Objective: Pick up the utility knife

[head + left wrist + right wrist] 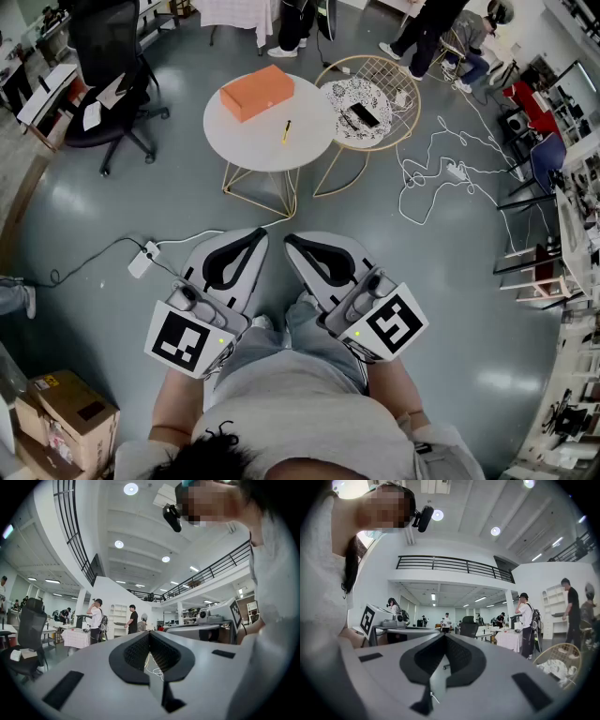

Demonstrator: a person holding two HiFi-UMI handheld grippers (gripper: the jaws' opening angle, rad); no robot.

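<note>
I am holding my left gripper (255, 234) and right gripper (291, 241) close to my body, both with jaws pressed together on nothing; the utility knife (286, 131) is lying well ahead on the round white table (244, 141), its long axis pointing nearly away from me; my right gripper is lining up nearer, I judge.

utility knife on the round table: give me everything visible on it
The utility knife is a slim, small stick, mostly yellow with a darker end. It lies flat on the bare top of the round white table, right of centre, with its long axis pointing roughly toward the person. It sits apart from the orange box, and nothing touches it but the tabletop. It is too small to tell the blade state. The left claw and right claw are far off, shut and empty.
</note>
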